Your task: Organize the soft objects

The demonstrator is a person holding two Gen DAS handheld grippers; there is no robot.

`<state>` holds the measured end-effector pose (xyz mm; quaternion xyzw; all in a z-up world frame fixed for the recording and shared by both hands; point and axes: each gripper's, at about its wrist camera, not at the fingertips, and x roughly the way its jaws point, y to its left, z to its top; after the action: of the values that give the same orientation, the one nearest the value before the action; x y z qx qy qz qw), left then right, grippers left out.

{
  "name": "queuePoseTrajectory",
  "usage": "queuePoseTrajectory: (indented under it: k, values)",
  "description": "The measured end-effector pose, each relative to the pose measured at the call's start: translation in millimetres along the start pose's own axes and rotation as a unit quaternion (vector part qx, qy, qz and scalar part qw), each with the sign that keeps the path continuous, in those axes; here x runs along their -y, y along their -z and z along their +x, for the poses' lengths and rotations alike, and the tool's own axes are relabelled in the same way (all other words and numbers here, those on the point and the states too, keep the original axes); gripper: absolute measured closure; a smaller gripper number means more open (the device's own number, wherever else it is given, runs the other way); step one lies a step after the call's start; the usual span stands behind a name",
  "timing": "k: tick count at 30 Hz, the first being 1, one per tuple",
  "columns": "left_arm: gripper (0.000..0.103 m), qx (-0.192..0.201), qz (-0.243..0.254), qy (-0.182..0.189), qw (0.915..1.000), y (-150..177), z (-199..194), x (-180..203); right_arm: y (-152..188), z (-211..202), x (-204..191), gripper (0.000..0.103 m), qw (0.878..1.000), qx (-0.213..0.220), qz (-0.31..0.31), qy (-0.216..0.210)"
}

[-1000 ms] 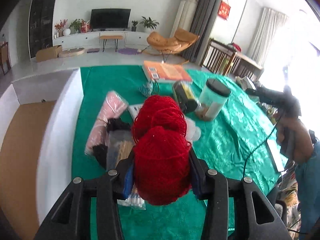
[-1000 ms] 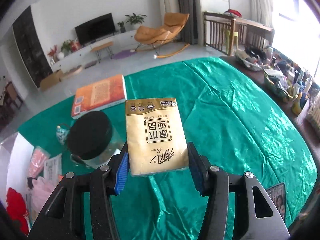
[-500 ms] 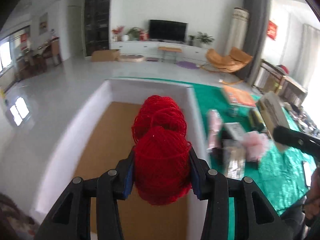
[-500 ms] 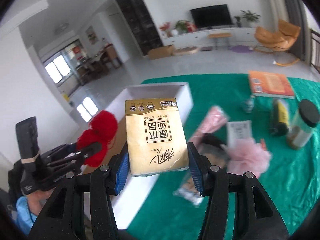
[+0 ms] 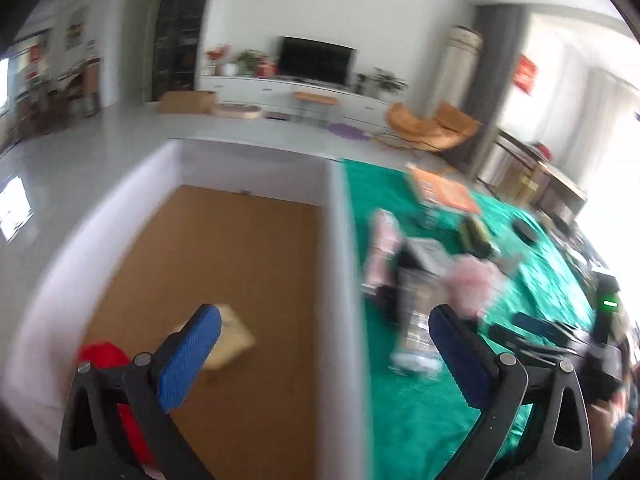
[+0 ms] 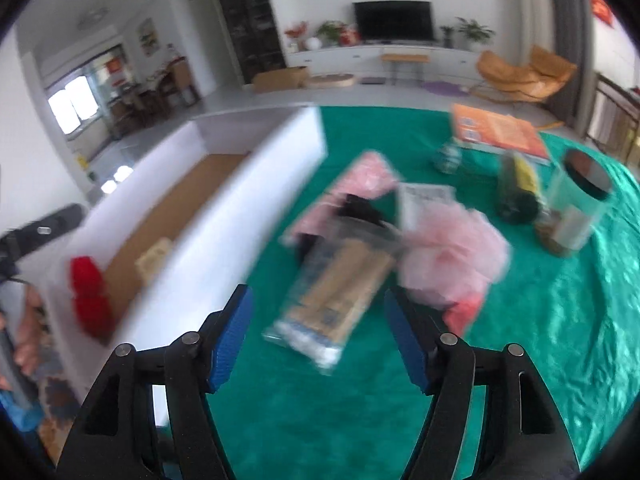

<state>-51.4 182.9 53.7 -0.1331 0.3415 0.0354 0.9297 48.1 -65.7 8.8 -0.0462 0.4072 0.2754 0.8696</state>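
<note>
Left tool (image 5: 324, 332): jaws spread wide, nothing between the blue pads (image 5: 190, 356); it hangs over the near end of the box, straddling its right wall.
Right tool (image 6: 318, 334): jaws apart and empty, above the green tabletop (image 6: 560, 320) just right of the box.
Box (image 5: 340, 260): white walls, brown floor, standing on the left part of the tabletop.
Yarn (image 5: 100, 354): red, lying inside the box at its near left corner, partly hidden behind the left tool's finger; also seen from the right wrist (image 6: 86, 294) against the near wall.
Tissue pack (image 5: 230, 338): tan, lying on the box floor just right of the yarn; whether they touch cannot be told. Blurred in the right view (image 6: 154, 258).
Clear bag (image 6: 340, 292): flat, with brown contents, on the cloth in front of the right tool.
Pink puff (image 6: 452, 260): just right of the bag, touching it.
Pink roll (image 6: 352, 192): beyond the bag, near the box wall.
Jar (image 6: 576, 208): clear, dark lid, upright at the right side.
Book (image 6: 496, 134): orange, flat at the far edge of the tabletop.
Both views: motion-blurred, small details unreadable.
</note>
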Motion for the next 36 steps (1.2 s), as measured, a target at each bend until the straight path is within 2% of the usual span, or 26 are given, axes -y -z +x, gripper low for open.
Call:
queuePoseTrajectory:
  k: [2,5,8,10,12,14,17,20,27,36]
  values:
    - [0.0,-0.02,0.029,0.044,0.9984,8,17,39,22,8,44,0.032,0.997,-0.01,0.029,0.066]
    - [0.0,-0.07,0.081,0.095,0.9898,34,53,97,46,19,111,0.032,0.986,-0.034,0.08,0.14]
    - [0.0,-0.113,0.13,0.098,0.9802,64,97,139,71,22,148,0.032,0.976,-0.04,0.118,0.177]
    - [0.0,-0.133,0.15,0.086,0.9759,79,125,152,74,15,160,0.031,0.972,-0.022,0.145,0.184]
    - [0.0,-0.133,0.165,0.07,0.9748,91,139,153,72,12,164,0.031,0.97,-0.009,0.15,0.189]
    - [0.0,-0.13,0.173,0.05,0.9751,96,153,150,73,19,170,0.03,0.968,-0.024,0.153,0.196]
    - [0.0,-0.121,0.185,0.04,0.9744,95,158,145,69,20,170,0.028,0.967,-0.029,0.146,0.207]
    - [0.0,-0.115,0.216,0.017,0.9693,104,160,151,71,19,163,0.022,0.966,-0.028,0.149,0.208]
    - [0.0,-0.123,0.189,0.031,0.9737,99,166,142,79,11,155,0.018,0.966,-0.025,0.152,0.209]
    - [0.0,-0.122,0.19,0.029,0.9738,100,166,142,79,12,155,0.018,0.966,-0.025,0.152,0.209]
